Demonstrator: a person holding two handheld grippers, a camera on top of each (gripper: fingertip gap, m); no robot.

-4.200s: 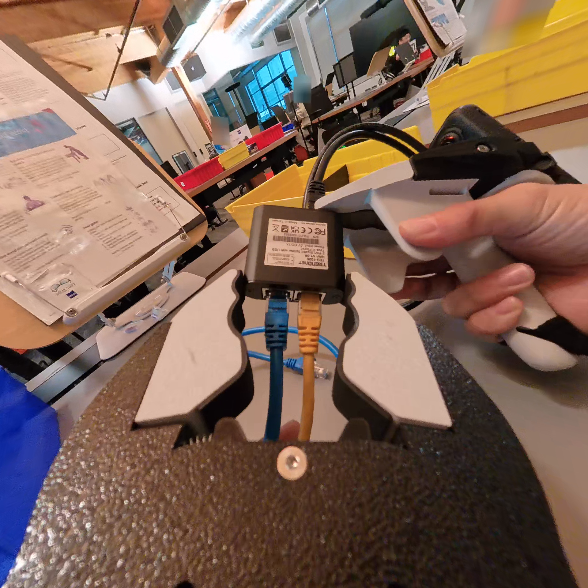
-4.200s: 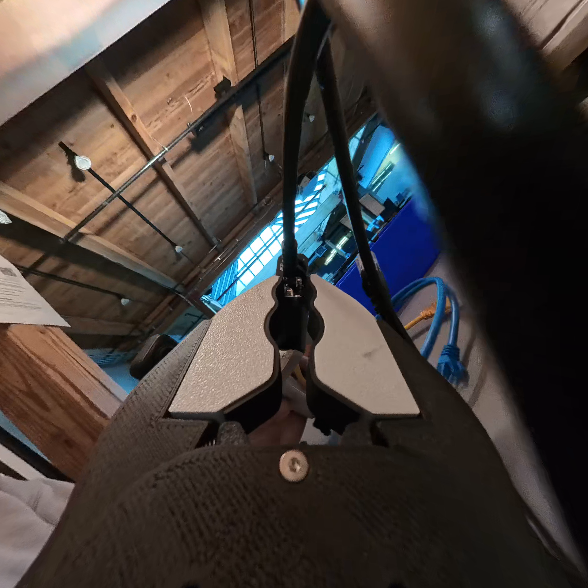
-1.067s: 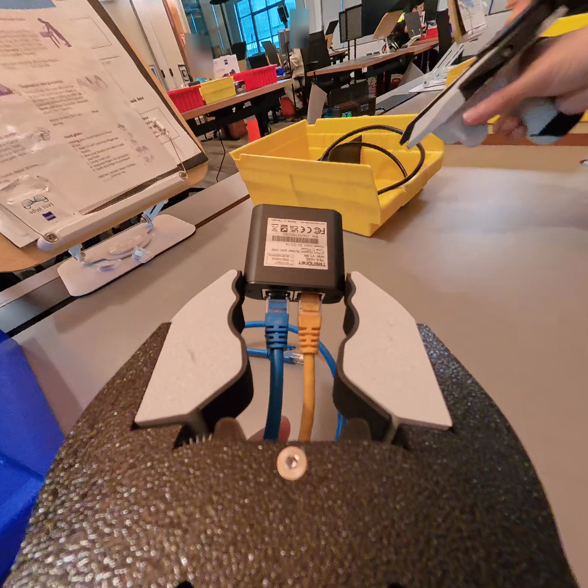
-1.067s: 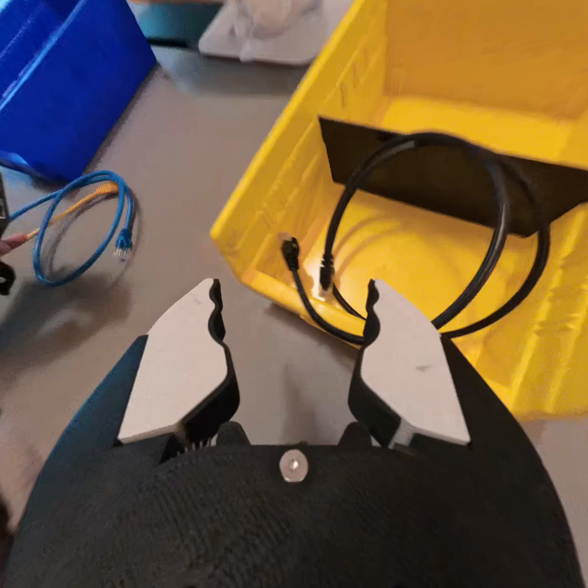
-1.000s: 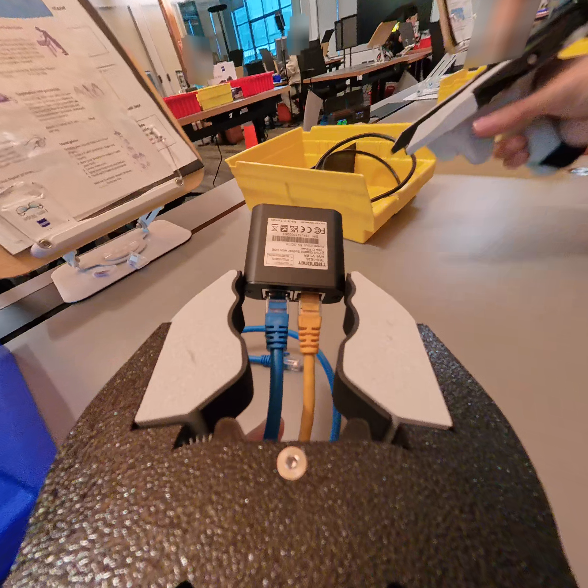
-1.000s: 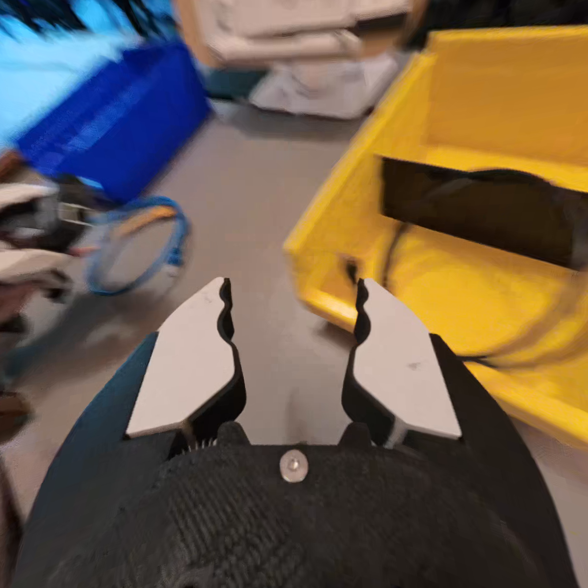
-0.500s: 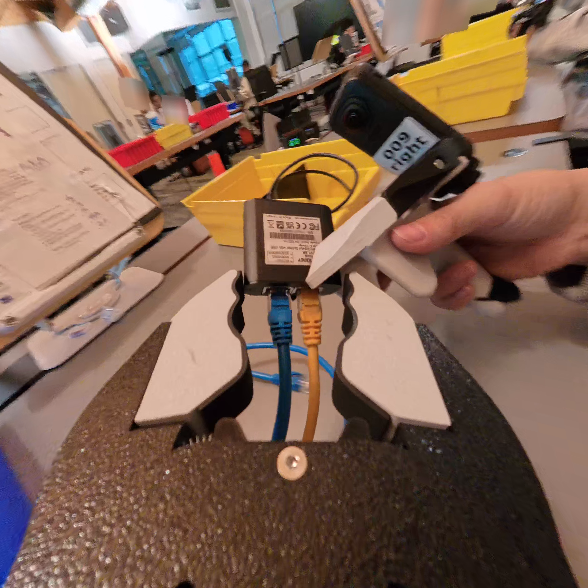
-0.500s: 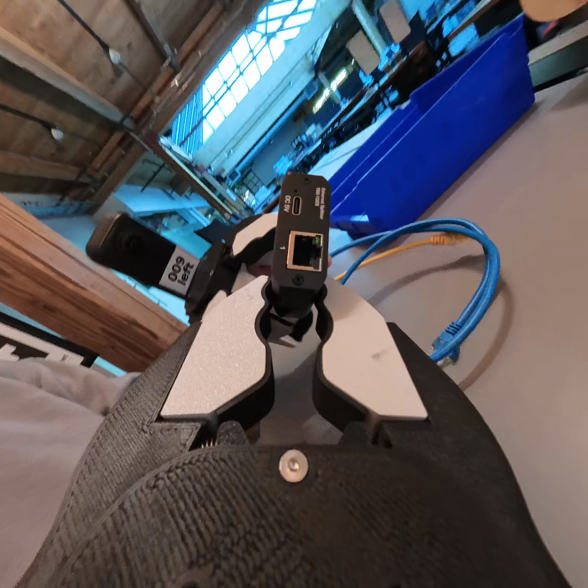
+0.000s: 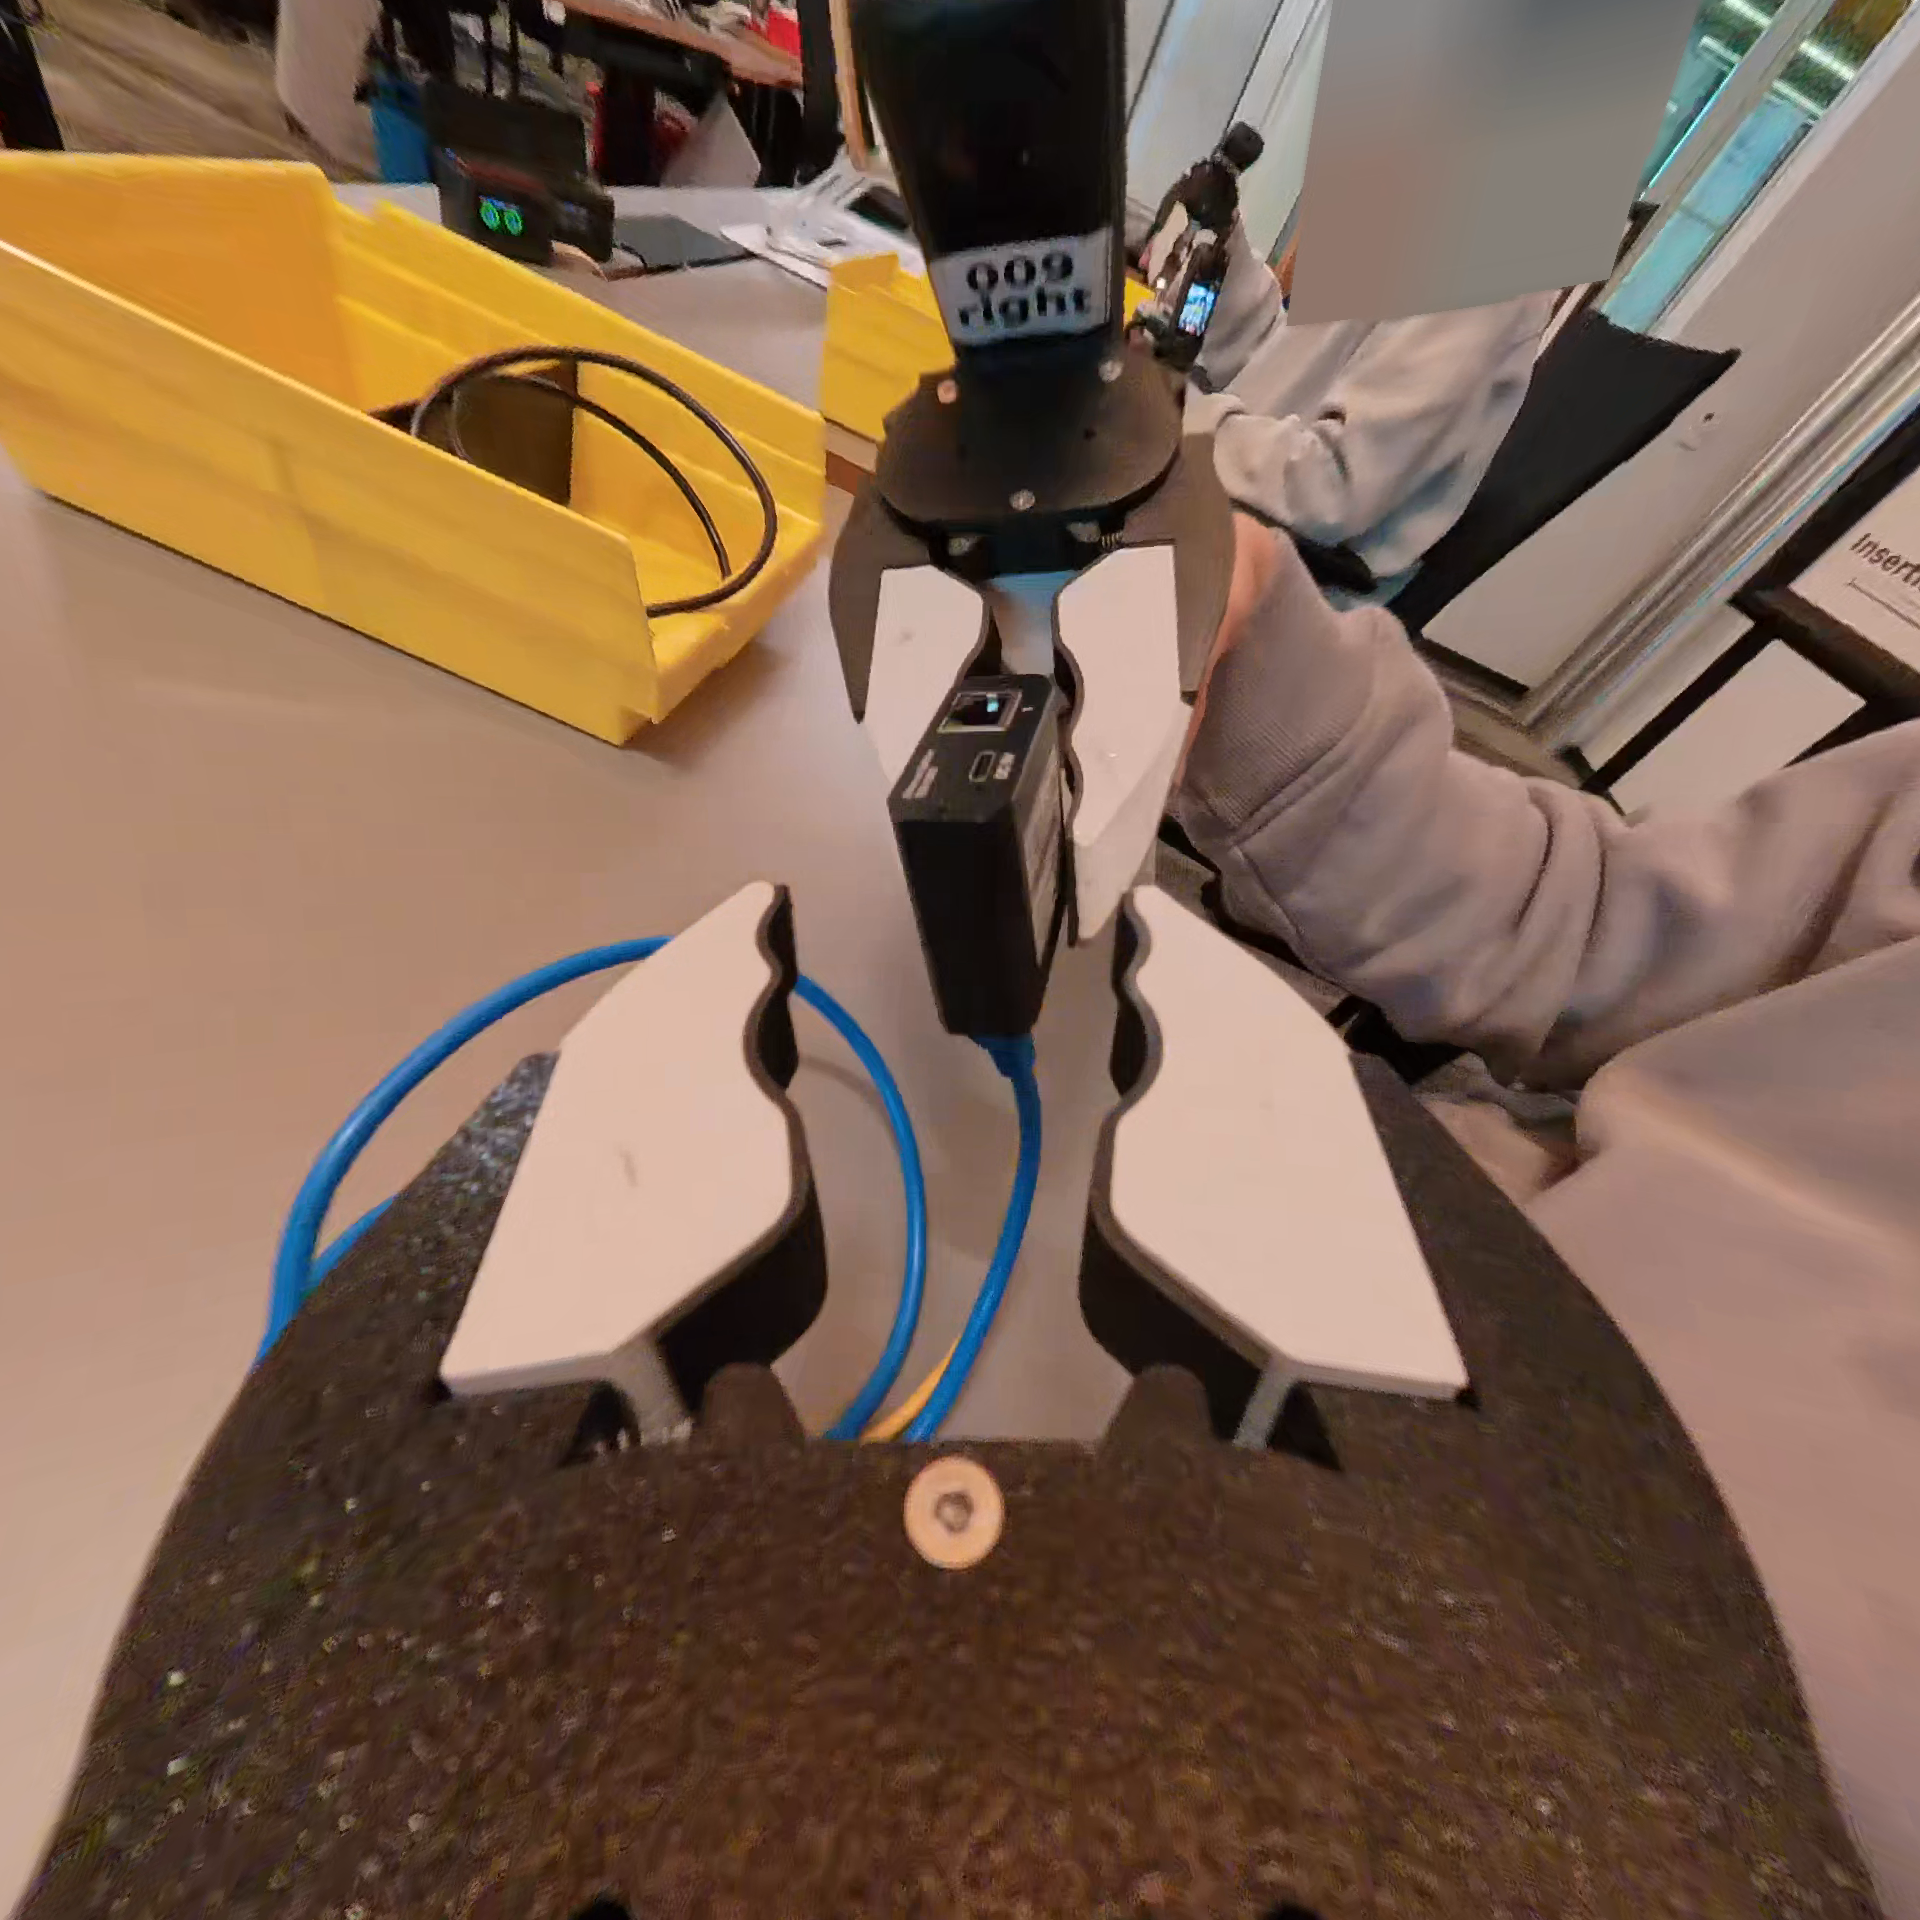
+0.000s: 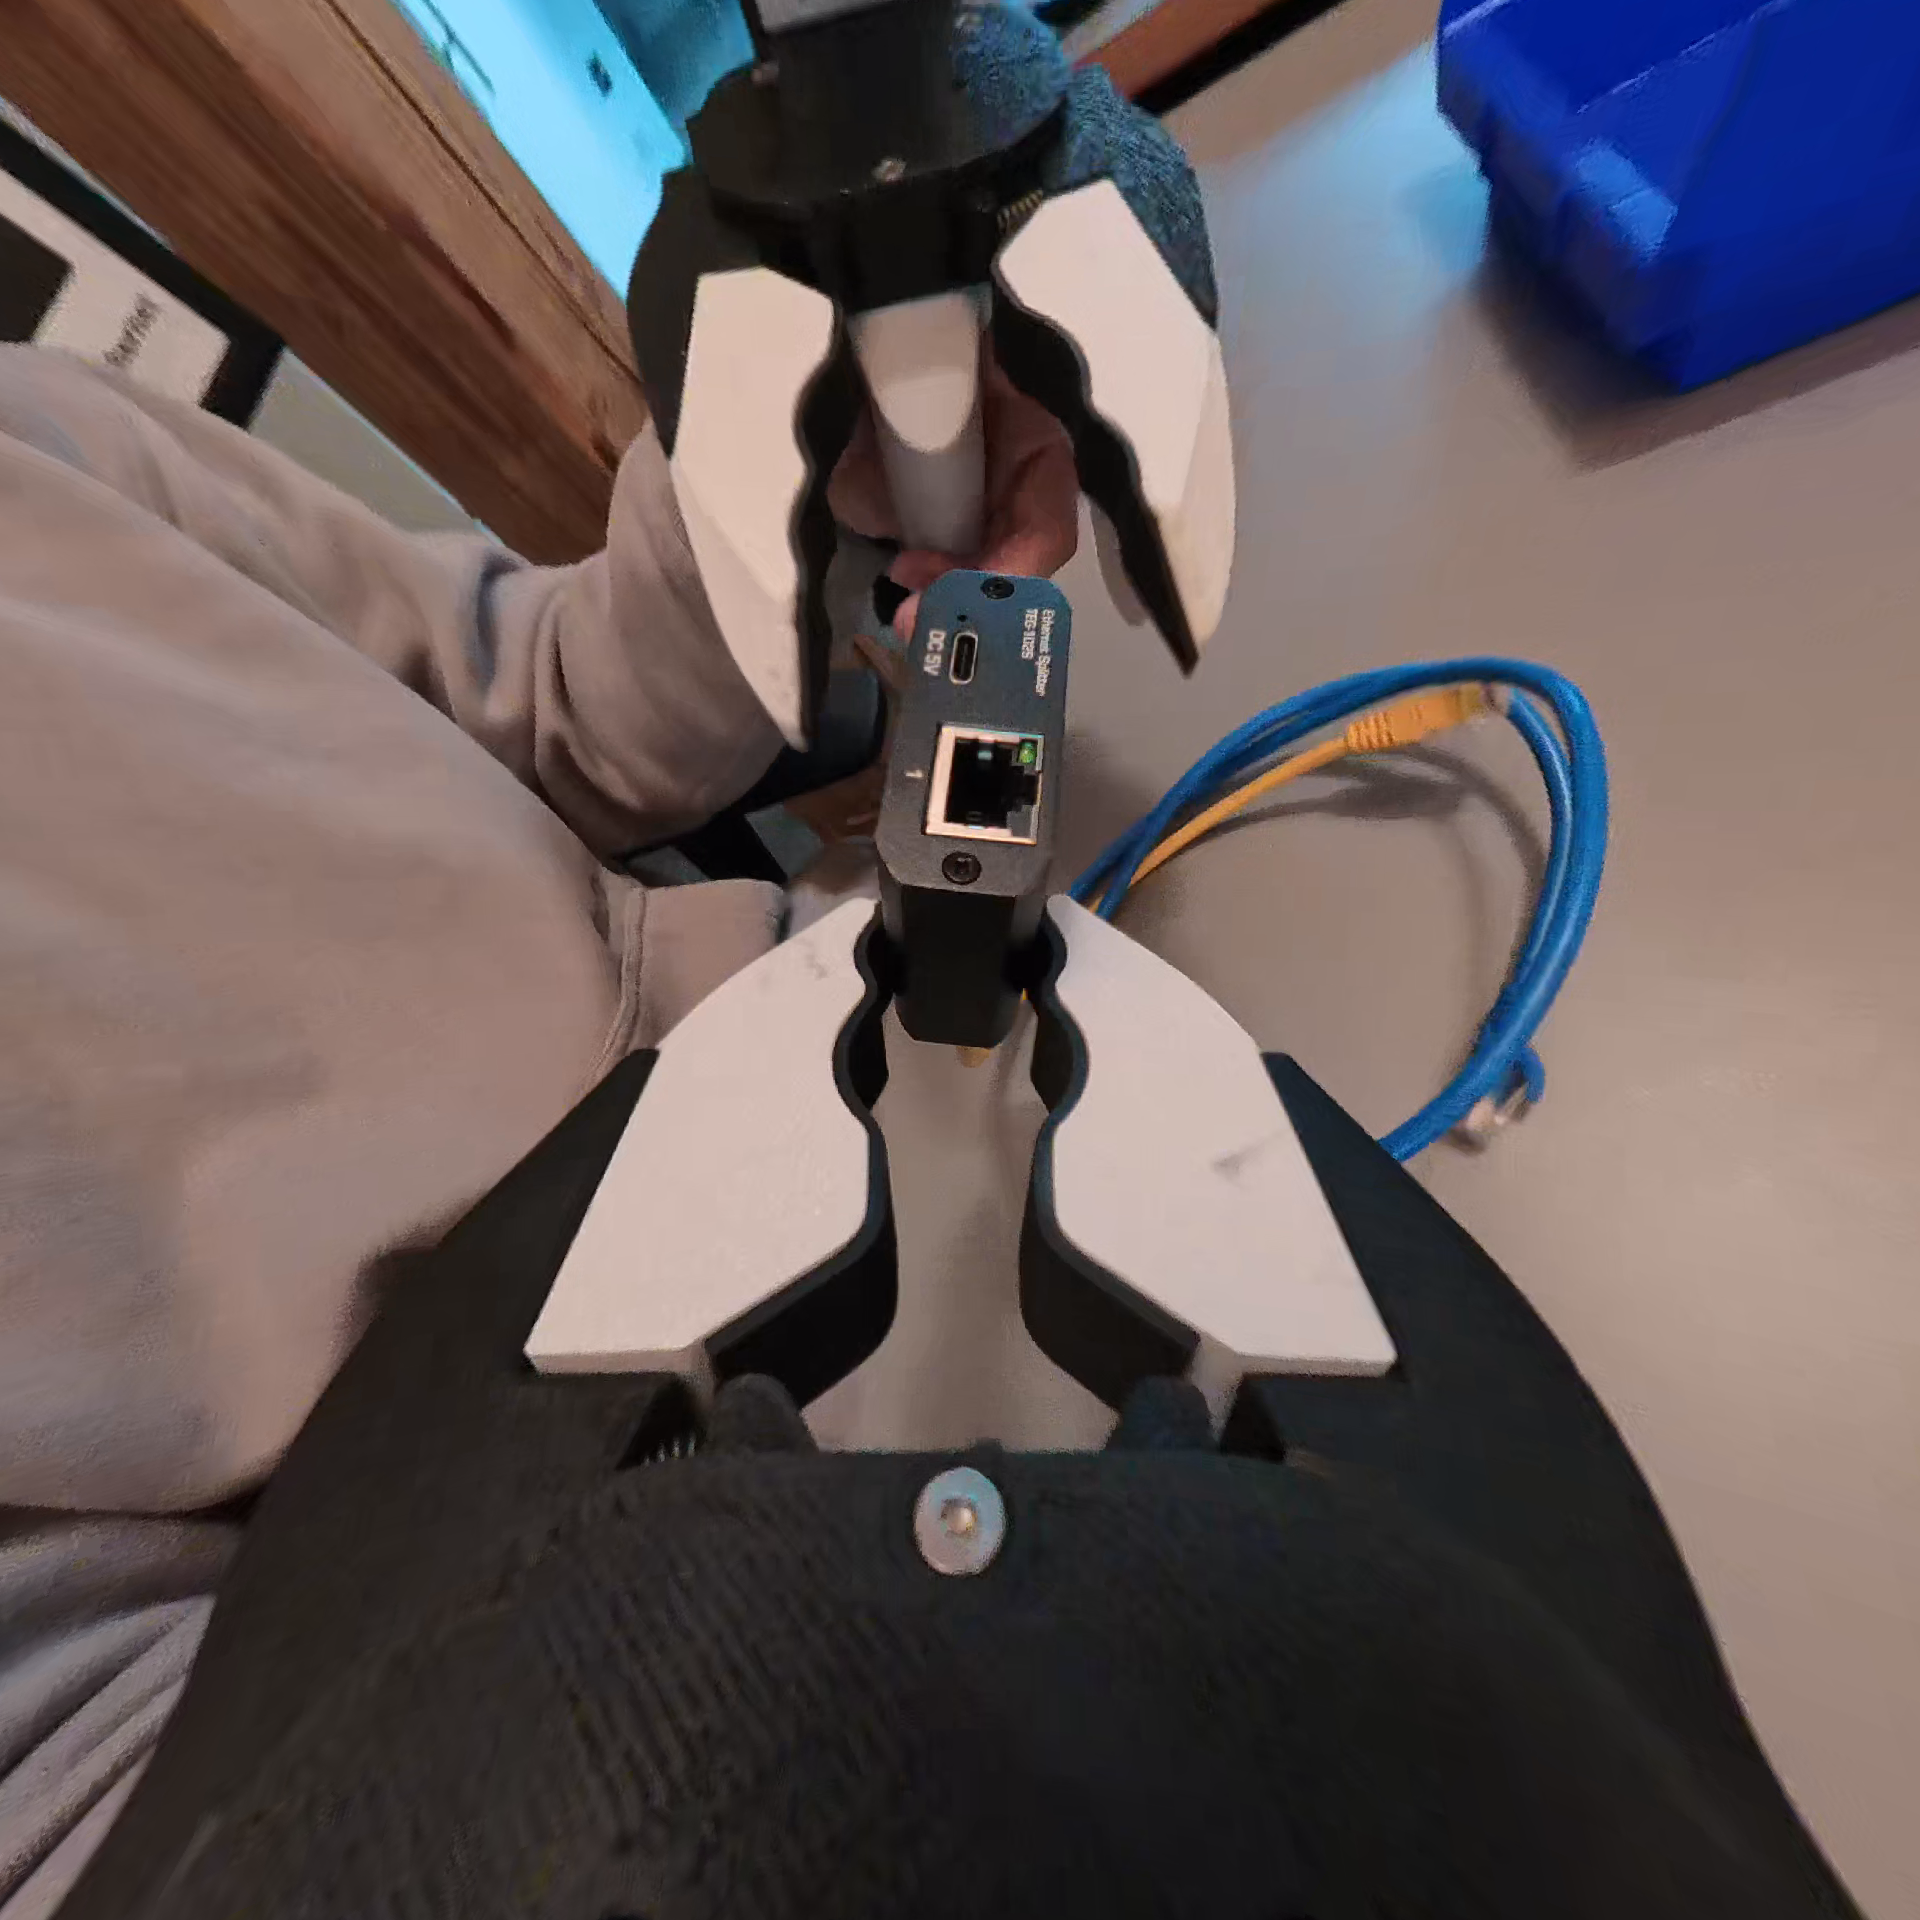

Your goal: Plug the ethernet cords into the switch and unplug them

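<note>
The black switch (image 9: 982, 862) hangs on edge above the grey table, its empty end port facing the right wrist view (image 10: 971, 769). My right gripper (image 10: 956, 966) is shut on its lower body; it also shows in the left wrist view (image 9: 992, 790), coming from the far side. My left gripper (image 9: 951, 935) is open, its fingers either side of the switch's near end without touching it; it also shows in the right wrist view (image 10: 987, 686). The blue cord (image 9: 1013, 1081) is plugged into the near end. The orange cord (image 10: 1247, 790) runs beside it; its plug at the switch is hidden.
A yellow bin (image 9: 312, 499) holding a coiled black cord (image 9: 727, 488) stands at the back left. A blue bin (image 10: 1683, 187) stands at the table's other side. The cords' free plugs (image 10: 1496, 1112) lie looped on the table. A grey sleeve (image 9: 1403, 831) is at the right. Only a small space, under 4 cm, lies between the two pairs of fingers.
My left gripper has let go of the switch and opened. My right gripper, which had dropped the black cord into the yellow bin, has closed on the switch and holds it alone.
</note>
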